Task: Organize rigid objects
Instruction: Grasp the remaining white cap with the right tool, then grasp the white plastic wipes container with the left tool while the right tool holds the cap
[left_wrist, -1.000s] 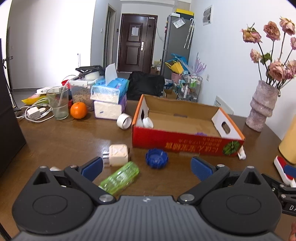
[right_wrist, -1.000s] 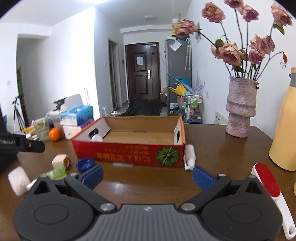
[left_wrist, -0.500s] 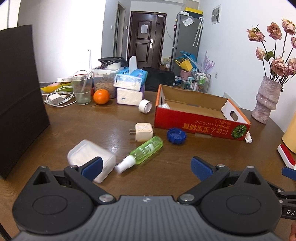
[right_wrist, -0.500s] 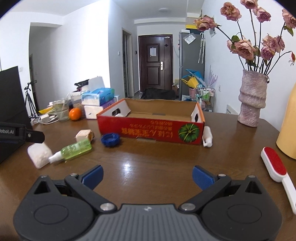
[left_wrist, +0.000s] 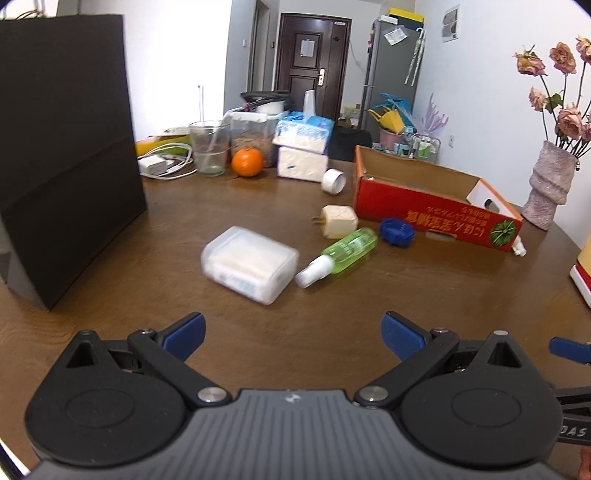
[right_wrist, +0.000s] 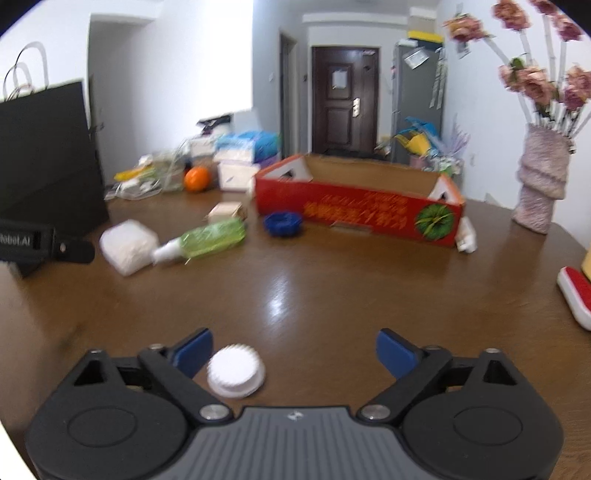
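One white ribbed cap (right_wrist: 236, 370) now sits on the table (right_wrist: 332, 295) between my right gripper (right_wrist: 294, 354) fingers, beside the left pad; half a second ago it wasn't in view. Those jaws are closing, not yet pressing it. My left gripper (left_wrist: 293, 334) hangs wide and empty, short of the plastic box (left_wrist: 250, 264). The red carton (right_wrist: 354, 210) waits well ahead.

spray bottle (left_wrist: 338, 254) between plastic case (left_wrist: 249, 265) and box (left_wrist: 436, 206)

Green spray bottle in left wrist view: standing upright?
No. The green spray bottle lies on its side on the table, white nozzle end toward the translucent plastic box.
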